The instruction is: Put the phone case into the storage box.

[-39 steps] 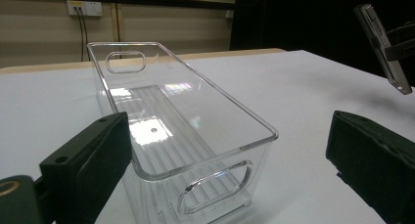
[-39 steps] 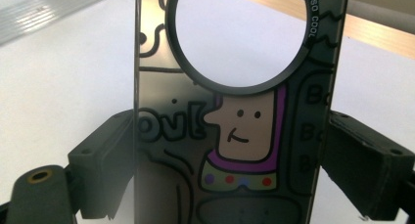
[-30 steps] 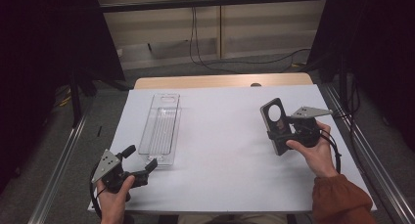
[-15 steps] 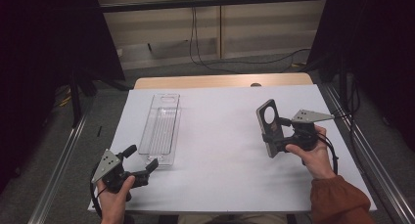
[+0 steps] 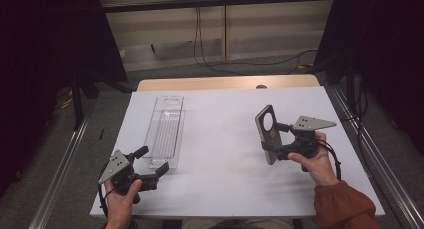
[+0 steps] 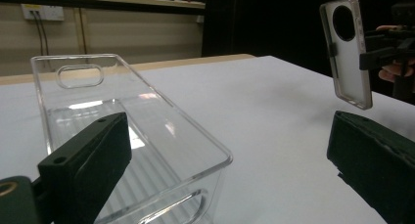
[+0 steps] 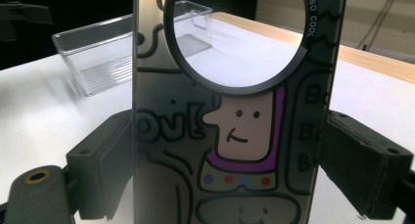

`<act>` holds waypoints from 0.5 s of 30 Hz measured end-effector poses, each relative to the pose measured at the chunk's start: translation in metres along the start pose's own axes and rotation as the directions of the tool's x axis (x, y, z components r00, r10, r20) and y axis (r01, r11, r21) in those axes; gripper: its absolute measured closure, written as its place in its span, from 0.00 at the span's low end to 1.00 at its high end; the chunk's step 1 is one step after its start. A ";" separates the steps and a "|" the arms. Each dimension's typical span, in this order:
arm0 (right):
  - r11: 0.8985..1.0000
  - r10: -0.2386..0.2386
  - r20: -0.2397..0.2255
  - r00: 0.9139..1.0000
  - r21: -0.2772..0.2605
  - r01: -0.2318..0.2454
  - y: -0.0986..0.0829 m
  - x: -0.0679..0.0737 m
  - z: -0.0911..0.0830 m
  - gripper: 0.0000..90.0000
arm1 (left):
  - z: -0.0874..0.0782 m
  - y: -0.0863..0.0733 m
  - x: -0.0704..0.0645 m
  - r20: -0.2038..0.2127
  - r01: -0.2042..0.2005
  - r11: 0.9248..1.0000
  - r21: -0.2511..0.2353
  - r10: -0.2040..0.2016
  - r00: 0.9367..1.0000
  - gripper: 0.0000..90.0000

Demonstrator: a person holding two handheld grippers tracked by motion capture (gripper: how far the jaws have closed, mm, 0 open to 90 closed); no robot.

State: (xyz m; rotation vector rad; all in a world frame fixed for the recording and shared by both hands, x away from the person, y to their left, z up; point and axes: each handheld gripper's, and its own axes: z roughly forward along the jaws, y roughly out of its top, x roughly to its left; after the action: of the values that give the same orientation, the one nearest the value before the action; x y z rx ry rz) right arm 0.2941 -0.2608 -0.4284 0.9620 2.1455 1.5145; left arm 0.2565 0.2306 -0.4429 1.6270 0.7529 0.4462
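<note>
high view: the right gripper (image 5: 274,139) sits at about 3 o'clock on the white table (image 5: 225,189), its jaws clamped on the long edges of a phone case (image 5: 267,134), which it holds upright and clear of the surface; the right gripper view has the case's cartoon-printed back (image 7: 235,136) up close, a black jaw against each side, the round camera cut-out at the top; the left gripper (image 5: 150,171) rests at about 8 o'clock, its jaws spread wide and gripping nothing, just short of the near end of a clear plastic tray (image 5: 167,126); in the left gripper view the tray's near rim (image 6: 215,160) lies between the two wide jaws, and the case (image 6: 347,53) hangs well apart toward 2 o'clock; the step in hand looks like carrying the case across to the tray; the next move likely calls for swinging it toward 9 o'clock, tipping it flat along the tray's long axis and lowering before release, perhaps with the left gripper steadying the tray; the tray holds nothing, only its ribbed floor visible.
</note>
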 end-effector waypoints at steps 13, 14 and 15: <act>1.000 -0.015 -0.069 0.997 -0.024 0.013 -0.002 0.013 0.009 0.13 | 0.023 0.011 -0.015 0.086 -0.022 1.000 0.019 0.021 0.996 0.05; 1.000 -0.012 -0.070 0.997 -0.019 0.010 -0.002 0.014 0.010 0.13 | 0.024 0.012 -0.015 0.091 -0.030 0.999 0.020 0.028 0.995 0.05; 1.000 -0.011 -0.066 0.998 -0.012 0.011 -0.002 0.016 0.011 0.13 | 0.025 0.013 -0.015 0.093 -0.031 0.999 0.019 0.029 0.995 0.05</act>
State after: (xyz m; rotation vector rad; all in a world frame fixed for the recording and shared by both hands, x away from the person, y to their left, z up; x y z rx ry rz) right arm 0.2891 -0.2424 -0.4333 0.9067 2.1815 1.5724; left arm 0.2652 0.2011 -0.4337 1.6683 0.6661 0.3827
